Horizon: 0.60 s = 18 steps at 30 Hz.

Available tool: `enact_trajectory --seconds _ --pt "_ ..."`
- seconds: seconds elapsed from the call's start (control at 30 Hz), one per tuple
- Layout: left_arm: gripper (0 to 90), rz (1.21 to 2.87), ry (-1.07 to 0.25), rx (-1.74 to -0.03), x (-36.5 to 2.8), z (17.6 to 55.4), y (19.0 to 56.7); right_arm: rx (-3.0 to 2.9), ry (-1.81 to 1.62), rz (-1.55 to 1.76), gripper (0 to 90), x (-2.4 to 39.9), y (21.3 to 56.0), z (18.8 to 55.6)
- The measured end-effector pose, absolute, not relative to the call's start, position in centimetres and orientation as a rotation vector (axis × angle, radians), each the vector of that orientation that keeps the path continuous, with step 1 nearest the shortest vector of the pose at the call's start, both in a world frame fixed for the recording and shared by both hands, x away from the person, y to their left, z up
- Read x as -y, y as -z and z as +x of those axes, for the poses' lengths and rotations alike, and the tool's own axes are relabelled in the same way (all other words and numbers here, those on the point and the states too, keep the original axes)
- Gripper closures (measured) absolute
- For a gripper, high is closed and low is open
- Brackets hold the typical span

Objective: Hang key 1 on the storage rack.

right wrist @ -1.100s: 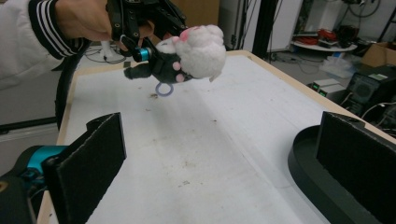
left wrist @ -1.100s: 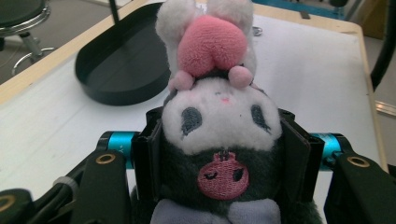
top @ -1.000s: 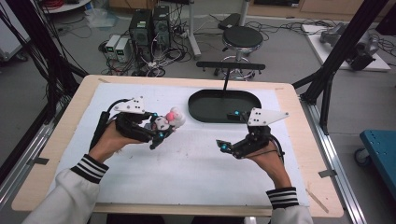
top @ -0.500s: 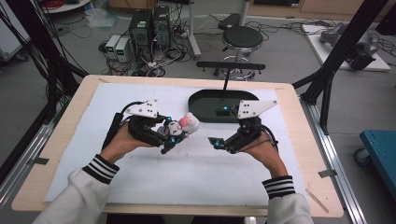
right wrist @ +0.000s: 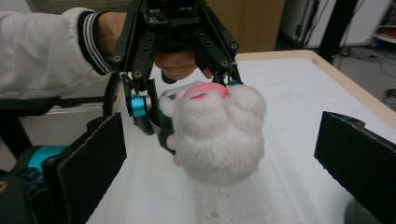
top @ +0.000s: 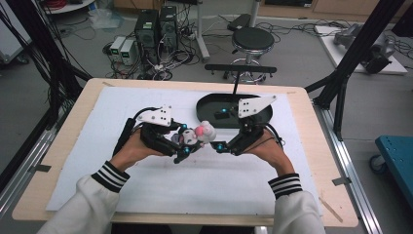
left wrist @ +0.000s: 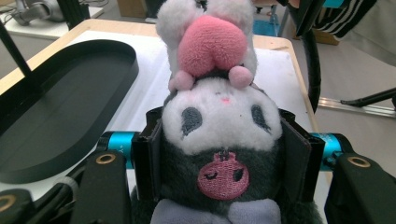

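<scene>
A plush toy [top: 200,133], with a white face, dark grey hood and pink parts, is held above the middle of the white mat. My left gripper [top: 184,144] is shut on it. In the left gripper view both black pads press on the sides of the toy's [left wrist: 219,116] head. My right gripper [top: 220,132] stands open just right of the toy, pointing at it. In the right gripper view the toy [right wrist: 217,135] hangs between and a little ahead of the wide-apart pads [right wrist: 100,154], touching neither. Behind it there, the left gripper [right wrist: 182,100] and its hand are seen.
A black oval tray [top: 207,109] lies on the mat behind the grippers, with a thin black stand [top: 240,68] rising at its far side. The white mat [top: 122,97] covers most of the wooden table [top: 311,126]. Computers, cables and a stool stand on the floor beyond.
Both hands have come together toward the table's middle: the left gripper carried the toy rightward, and the right gripper moved left toward it.
</scene>
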State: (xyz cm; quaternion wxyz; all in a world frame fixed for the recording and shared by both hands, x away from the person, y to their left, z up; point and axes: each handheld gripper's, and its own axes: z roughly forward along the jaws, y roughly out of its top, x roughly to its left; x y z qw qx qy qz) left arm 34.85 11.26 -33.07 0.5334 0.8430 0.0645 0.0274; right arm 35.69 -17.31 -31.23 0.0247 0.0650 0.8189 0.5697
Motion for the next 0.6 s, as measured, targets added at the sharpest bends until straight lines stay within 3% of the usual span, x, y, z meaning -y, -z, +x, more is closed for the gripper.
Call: enact_trajectory --seconds 0.3,0.57,0.6 --pt "42.1 2.021 -0.058 -0.119 -10.73 34.71 33.02 -2.614 -1.734 0.164 1.9 16.62 31.96 36.54" --pt "42.1 2.022 -0.051 -0.096 -10.61 34.6 32.93 -2.658 -1.715 0.124 6.7 16.5 31.92 36.66" --pt "42.1 2.022 -0.049 -0.094 -10.6 34.59 32.92 -2.66 -1.719 0.121 10.8 16.46 31.87 36.68"
